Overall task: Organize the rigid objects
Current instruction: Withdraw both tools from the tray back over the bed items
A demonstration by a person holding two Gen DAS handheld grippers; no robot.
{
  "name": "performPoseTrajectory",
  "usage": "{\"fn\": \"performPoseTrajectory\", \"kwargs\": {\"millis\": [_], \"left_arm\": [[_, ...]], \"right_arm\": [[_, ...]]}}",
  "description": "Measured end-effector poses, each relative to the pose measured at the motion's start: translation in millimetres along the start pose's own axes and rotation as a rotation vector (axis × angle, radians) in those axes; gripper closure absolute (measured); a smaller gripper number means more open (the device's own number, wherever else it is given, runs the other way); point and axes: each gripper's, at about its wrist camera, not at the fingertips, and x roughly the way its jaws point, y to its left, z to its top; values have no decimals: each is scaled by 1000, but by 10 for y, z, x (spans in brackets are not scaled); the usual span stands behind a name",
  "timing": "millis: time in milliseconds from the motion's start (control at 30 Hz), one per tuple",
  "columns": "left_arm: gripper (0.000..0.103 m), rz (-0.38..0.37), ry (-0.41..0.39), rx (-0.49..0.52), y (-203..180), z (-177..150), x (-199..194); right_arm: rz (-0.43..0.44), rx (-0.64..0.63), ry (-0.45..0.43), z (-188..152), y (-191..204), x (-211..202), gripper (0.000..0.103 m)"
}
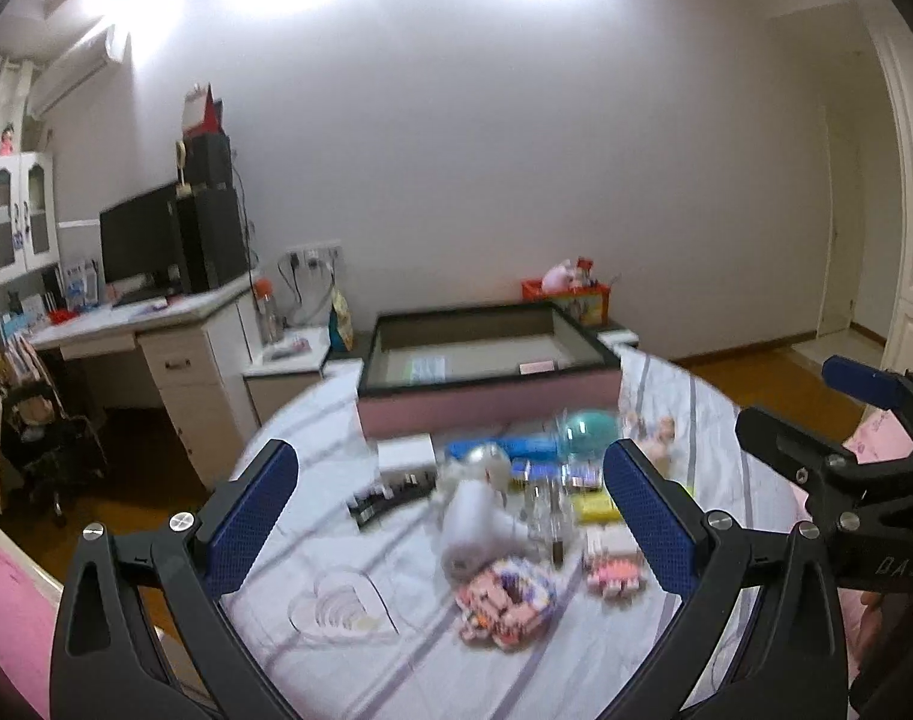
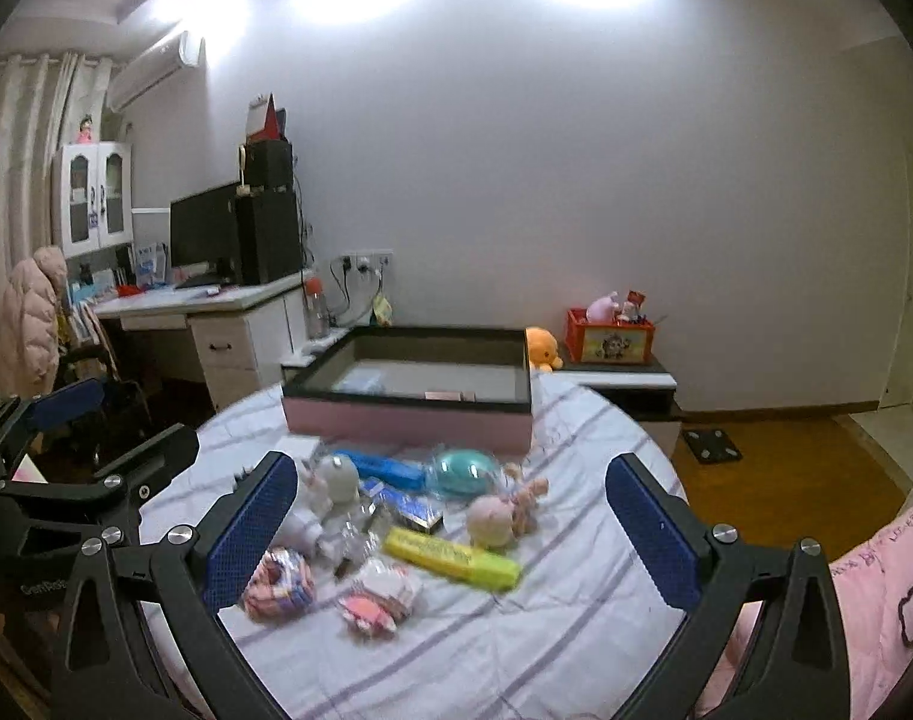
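A pile of small objects lies on a striped sheet [image 2: 516, 630]: a yellow box [image 2: 453, 558], a blue box [image 2: 384, 468], a teal dome [image 2: 462, 471], a white toy [image 2: 336, 483], a pink plush [image 2: 501, 516], pink packets [image 2: 378, 600] and a white hair dryer [image 1: 474, 519]. Behind them stands an open pink box with a dark rim [image 2: 408, 420], also in the left wrist view [image 1: 486, 405]. My left gripper [image 1: 450, 516] is open above the pile. My right gripper [image 2: 450, 534] is open above it too. Neither holds anything.
A white desk [image 2: 216, 312] with a monitor [image 2: 207, 234] stands at the back left. An orange toy crate [image 2: 609, 342] sits on a low cabinet at the back right. A scale [image 2: 711, 444] lies on the wood floor. A pink quilt [image 2: 876, 588] lies at right.
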Motion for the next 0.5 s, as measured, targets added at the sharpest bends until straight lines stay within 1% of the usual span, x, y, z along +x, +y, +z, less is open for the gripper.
{"fn": "performPoseTrajectory", "kwargs": {"millis": [100, 233, 267, 333, 367, 500], "left_arm": [[0, -5, 36, 6, -50, -142, 101], [0, -12, 108, 10, -123, -343, 297], [0, -23, 141, 9, -137, -409, 372], [0, -39, 175, -1, -147, -489, 469], [0, -50, 205, -6, -157, -550, 545], [0, -59, 283, -8, -201, -710, 750]], "right_arm": [[-19, -5, 43, -136, -2, 79, 0], [-23, 5, 106, -349, -74, 195, 0], [-22, 15, 125, -407, -99, 242, 0], [-15, 29, 168, -498, -137, 319, 0], [-14, 38, 187, -544, -156, 361, 0], [-11, 50, 255, -716, -187, 529, 0]]}}
